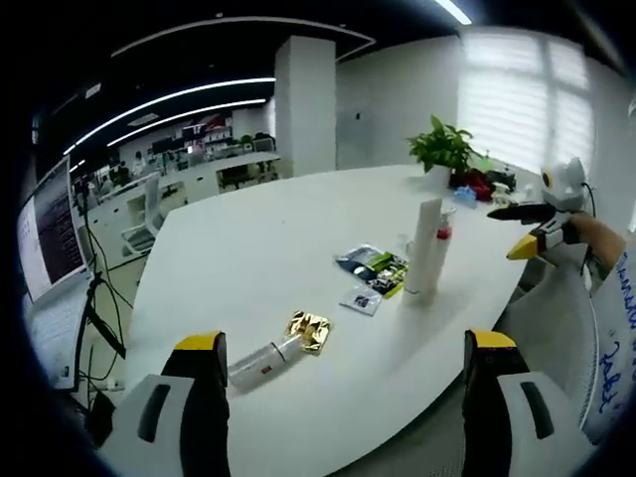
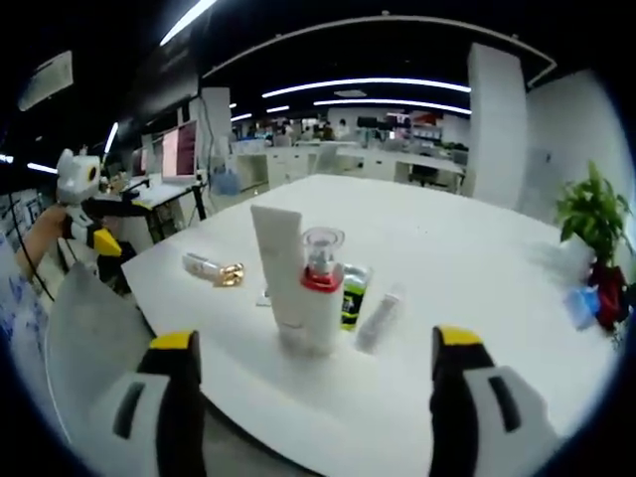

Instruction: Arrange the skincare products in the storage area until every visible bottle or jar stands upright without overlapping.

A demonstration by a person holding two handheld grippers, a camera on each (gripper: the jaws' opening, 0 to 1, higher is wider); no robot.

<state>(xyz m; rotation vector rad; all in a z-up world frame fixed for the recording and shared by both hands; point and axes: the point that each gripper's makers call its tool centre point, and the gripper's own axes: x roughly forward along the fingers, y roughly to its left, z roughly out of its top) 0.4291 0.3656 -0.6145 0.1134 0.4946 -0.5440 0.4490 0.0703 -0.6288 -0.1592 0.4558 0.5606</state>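
A white worktop (image 1: 298,248) is seen across the left gripper view. A tube (image 1: 425,248) stands upright right of centre beside a pump bottle (image 1: 442,234). A clear bottle (image 1: 260,364) lies tipped at lower centre, its long axis slanting up-right, just ahead of the left gripper (image 1: 343,397), the nearer one. Both grippers are released and empty, the right gripper (image 2: 313,397) included.

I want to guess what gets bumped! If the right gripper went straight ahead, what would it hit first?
Probably the pump bottle with the red collar, standing upright right next to the tall white tube. Both sit between the open right gripper jaws; depth is uncertain.
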